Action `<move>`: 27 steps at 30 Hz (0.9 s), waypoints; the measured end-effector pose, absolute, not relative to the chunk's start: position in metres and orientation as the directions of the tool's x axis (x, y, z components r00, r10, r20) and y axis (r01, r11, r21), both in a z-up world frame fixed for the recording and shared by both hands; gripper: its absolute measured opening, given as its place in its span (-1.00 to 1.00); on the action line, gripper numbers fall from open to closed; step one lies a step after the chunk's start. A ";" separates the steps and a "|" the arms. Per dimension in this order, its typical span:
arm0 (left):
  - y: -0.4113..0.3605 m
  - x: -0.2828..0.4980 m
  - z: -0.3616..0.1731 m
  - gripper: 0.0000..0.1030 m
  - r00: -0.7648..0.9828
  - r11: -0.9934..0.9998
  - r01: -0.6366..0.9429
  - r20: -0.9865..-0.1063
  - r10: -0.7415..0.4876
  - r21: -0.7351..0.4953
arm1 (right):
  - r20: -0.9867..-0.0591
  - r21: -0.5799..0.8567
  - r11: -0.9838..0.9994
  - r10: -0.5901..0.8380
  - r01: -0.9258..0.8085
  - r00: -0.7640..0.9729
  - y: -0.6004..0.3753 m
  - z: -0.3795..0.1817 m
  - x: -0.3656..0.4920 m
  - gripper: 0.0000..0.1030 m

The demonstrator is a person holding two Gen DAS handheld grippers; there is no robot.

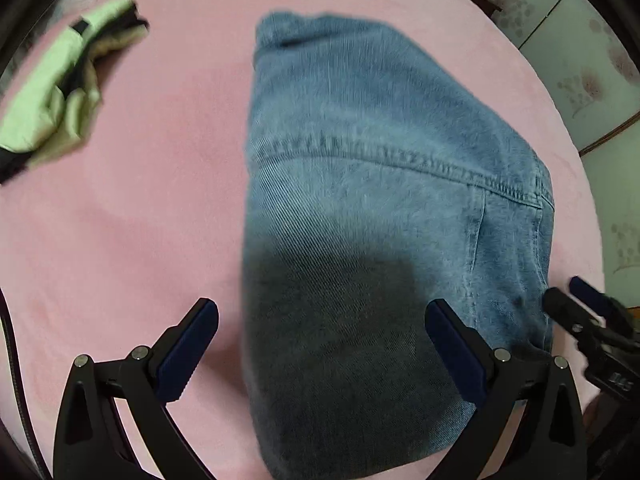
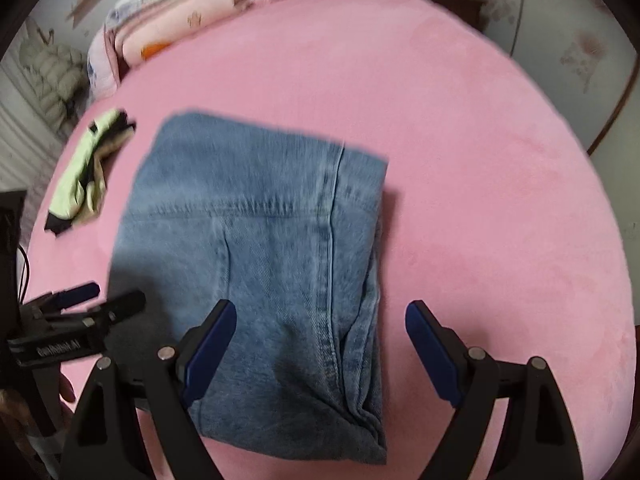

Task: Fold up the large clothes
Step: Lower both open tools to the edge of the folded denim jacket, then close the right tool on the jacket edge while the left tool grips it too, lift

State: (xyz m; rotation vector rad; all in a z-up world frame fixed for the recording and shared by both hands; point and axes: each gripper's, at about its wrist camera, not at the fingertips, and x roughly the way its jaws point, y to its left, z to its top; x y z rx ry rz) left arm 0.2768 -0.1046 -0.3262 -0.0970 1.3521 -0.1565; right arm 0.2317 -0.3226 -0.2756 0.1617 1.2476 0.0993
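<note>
1. Plainly, the jeans point(image 2: 256, 264) are seen lying on the pink bed point(image 2: 480, 160) as a compact, roughly rectangular stack, with seams and stitched lines showing on the top layer.

2. Several layers of denim are seen bunched along the right edge of the stack in the right wrist view, so the jeans are judged to be folded more than once already.

3. The left gripper point(image 1: 320, 344) is held with its jaws wide apart above the near end of the jeans; nothing is clamped between them, and its shadow is cast on the denim.

4. The right gripper point(image 2: 320, 344) is likewise held spread wide, with one finger over the denim and the other over the bare pink bed; no cloth is gripped.

5. Whether either gripper is touching the cloth cannot be told from these views.

6. A second garment, a pale green and black piece point(image 1: 60, 92), is seen crumpled on the bed well apart from the jeans, toward the far left; it looks bunched rather than neatly folded, though blur makes this uncertain.

7. A pile of bedding point(image 2: 172, 20) is seen at the far end of the bed.

8. The jeans part of the task is judged nearly or fully done: at most a final smoothing or squaring of the right edge seems left.

9. If the green garment is counted in the task, that piece is judged to remain.
</note>
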 end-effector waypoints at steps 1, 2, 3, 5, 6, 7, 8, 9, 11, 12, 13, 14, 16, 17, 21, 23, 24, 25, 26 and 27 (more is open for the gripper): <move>-0.103 0.279 -0.332 0.99 0.188 0.983 0.047 -0.965 -0.182 -0.176 | -0.937 0.184 0.983 0.171 0.013 0.306 -0.323 -0.281 0.233 0.69; -0.100 0.280 -0.337 0.99 0.181 0.981 0.034 -0.964 -0.196 -0.193 | -0.936 0.199 0.980 0.186 0.014 0.298 -0.325 -0.287 0.235 0.69; -0.097 0.282 -0.341 0.99 0.178 0.977 0.026 -0.960 -0.214 -0.213 | -0.936 0.221 0.975 0.207 0.015 0.286 -0.327 -0.294 0.237 0.69; -0.093 0.284 -0.348 0.99 0.170 0.970 0.017 -0.956 -0.241 -0.241 | -0.934 0.261 0.965 0.247 0.020 0.257 -0.331 -0.305 0.241 0.69; -0.091 0.286 -0.351 0.99 0.169 0.965 0.013 -0.951 -0.260 -0.261 | -0.931 0.283 0.959 0.270 0.019 0.246 -0.332 -0.310 0.243 0.69; -0.089 0.287 -0.353 1.00 0.170 0.961 0.010 -0.946 -0.276 -0.278 | -0.925 0.307 0.952 0.294 0.018 0.239 -0.333 -0.315 0.245 0.68; -0.086 0.289 -0.356 1.00 0.166 0.954 0.007 -0.940 -0.298 -0.301 | -0.921 0.324 0.946 0.311 0.020 0.236 -0.334 -0.320 0.246 0.68; -0.084 0.291 -0.358 1.00 0.161 0.947 0.005 -0.935 -0.317 -0.321 | -0.913 0.349 0.937 0.335 0.022 0.232 -0.336 -0.325 0.248 0.68; -0.080 0.295 -0.365 1.00 0.151 0.929 0.003 -0.918 -0.367 -0.371 | -0.897 0.403 0.915 0.385 0.039 0.219 -0.342 -0.337 0.252 0.65; -0.078 0.297 -0.369 1.00 0.144 0.918 0.000 -0.908 -0.393 -0.397 | -0.889 0.422 0.906 0.404 0.043 0.215 -0.344 -0.341 0.253 0.63; -0.075 0.297 -0.373 1.00 0.137 0.903 -0.006 -0.895 -0.426 -0.430 | -0.879 0.443 0.896 0.425 0.041 0.215 -0.345 -0.344 0.255 0.62; -0.071 0.299 -0.379 1.00 0.132 0.886 -0.013 -0.879 -0.457 -0.463 | -0.867 0.465 0.885 0.448 0.031 0.215 -0.346 -0.347 0.256 0.61; -0.066 0.300 -0.385 1.00 0.128 0.859 -0.017 -0.854 -0.505 -0.511 | -0.848 0.498 0.867 0.487 0.000 0.212 -0.345 -0.349 0.258 0.46; -0.065 0.300 -0.386 1.00 0.132 0.849 -0.012 -0.843 -0.522 -0.528 | -0.837 0.516 0.856 0.507 -0.013 0.207 -0.344 -0.351 0.259 0.41; -0.066 0.298 -0.387 0.97 0.147 0.846 0.037 -0.834 -0.531 -0.532 | -0.795 0.575 0.817 0.569 -0.040 0.211 -0.348 -0.354 0.259 -0.10; -0.070 0.299 -0.385 0.96 0.144 0.855 0.062 -0.843 -0.519 -0.516 | -0.792 0.576 0.816 0.573 -0.052 0.214 -0.350 -0.353 0.256 -0.15; -0.072 0.299 -0.385 0.96 0.142 0.858 0.065 -0.846 -0.513 -0.510 | -0.790 0.579 0.814 0.575 -0.050 0.213 -0.352 -0.353 0.256 -0.15; -0.072 0.299 -0.385 0.96 0.139 0.861 0.065 -0.850 -0.508 -0.504 | -0.790 0.582 0.812 0.577 -0.043 0.209 -0.352 -0.354 0.256 -0.14; -0.073 0.301 -0.385 0.96 0.139 0.863 0.064 -0.852 -0.504 -0.500 | -0.793 0.580 0.814 0.573 -0.033 0.204 -0.352 -0.357 0.257 -0.13; -0.075 0.302 -0.384 0.96 0.140 0.867 0.065 -0.855 -0.499 -0.495 | -0.795 0.580 0.814 0.573 -0.026 0.201 -0.353 -0.358 0.258 -0.11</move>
